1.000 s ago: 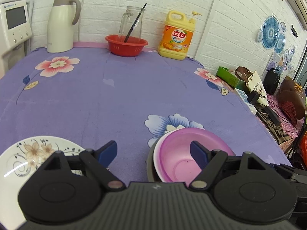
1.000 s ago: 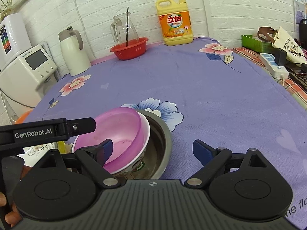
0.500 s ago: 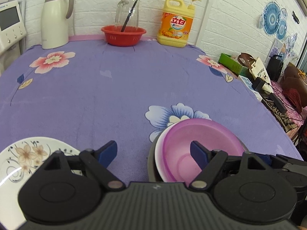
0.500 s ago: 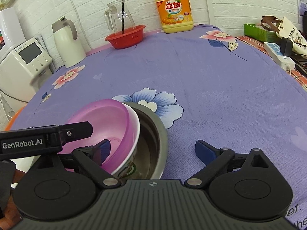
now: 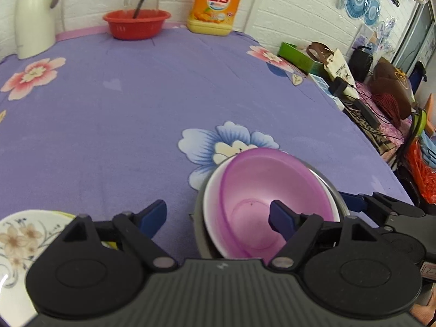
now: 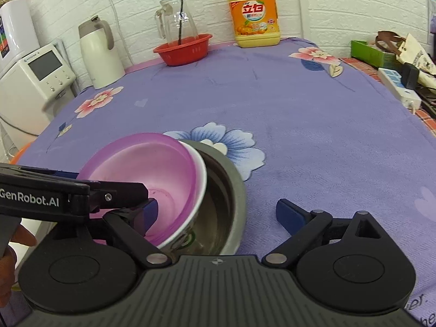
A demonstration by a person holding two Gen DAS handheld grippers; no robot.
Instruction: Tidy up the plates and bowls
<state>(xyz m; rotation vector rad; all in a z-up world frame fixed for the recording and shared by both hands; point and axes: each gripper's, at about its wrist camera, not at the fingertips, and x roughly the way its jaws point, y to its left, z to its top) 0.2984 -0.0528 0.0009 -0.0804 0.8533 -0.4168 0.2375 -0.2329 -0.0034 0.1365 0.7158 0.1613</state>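
A purple bowl (image 5: 272, 199) sits tilted inside a white bowl (image 5: 211, 207), both nested in a steel bowl (image 6: 231, 188) on the purple flowered tablecloth. My left gripper (image 5: 218, 218) is open, its right finger over the purple bowl's inside and its left finger outside the stack. My right gripper (image 6: 218, 215) is open and straddles the steel bowl's right rim, its left finger inside the purple bowl (image 6: 152, 169). A floral plate (image 5: 19, 239) lies at the lower left in the left wrist view.
At the back stand a white kettle (image 6: 99, 54), a red basket (image 6: 182, 49) holding a glass jug, and a yellow detergent bottle (image 6: 254, 19). A white appliance (image 6: 32, 79) is at the left. Bags, cables and a power strip (image 6: 397, 87) crowd the right side.
Both grippers have moved forward toward the nested bowls. My left gripper's right finger now reaches over the purple bowl. The bowls have not moved.
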